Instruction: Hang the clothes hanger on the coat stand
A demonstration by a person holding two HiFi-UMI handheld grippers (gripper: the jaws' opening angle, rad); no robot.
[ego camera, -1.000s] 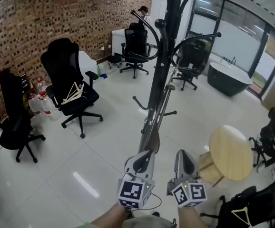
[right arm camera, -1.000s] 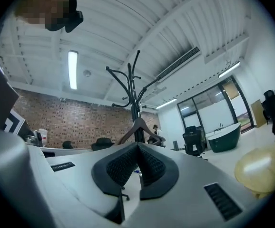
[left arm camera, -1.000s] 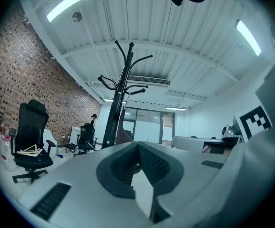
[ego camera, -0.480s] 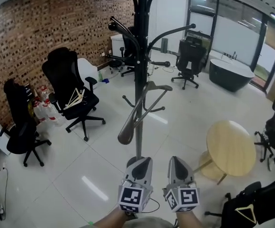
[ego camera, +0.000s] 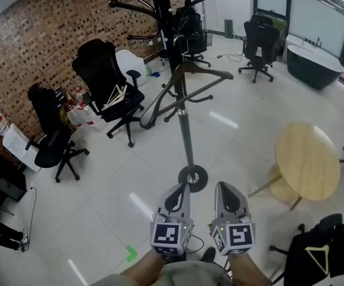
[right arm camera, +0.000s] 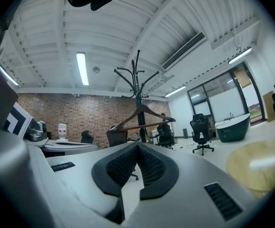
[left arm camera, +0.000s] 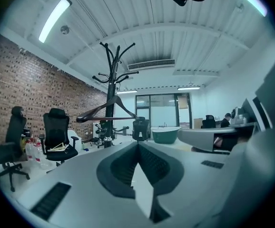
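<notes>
A dark wooden clothes hanger (ego camera: 187, 82) hangs on the black coat stand (ego camera: 184, 130), partway up the pole above its round base (ego camera: 193, 178). The hanger also shows against the stand in the left gripper view (left arm camera: 106, 110) and the right gripper view (right arm camera: 142, 115). Both grippers are low and near me, well short of the stand. My left gripper (ego camera: 180, 189) is shut with nothing in it, its jaws meeting at the tip (left arm camera: 138, 144). Beside it, my right gripper (ego camera: 221, 188) is also shut and empty (right arm camera: 137, 145).
A black office chair (ego camera: 109, 85) with light wooden hangers on its seat stands left of the stand, and another chair (ego camera: 50, 139) stands further left. A round wooden table (ego camera: 309, 159) is at the right. A dark chair with a hanger (ego camera: 318, 255) is at the bottom right.
Both grippers have drawn back from the coat stand, which now stands further off. The hanger stays hanging on the stand, apart from the left gripper.
</notes>
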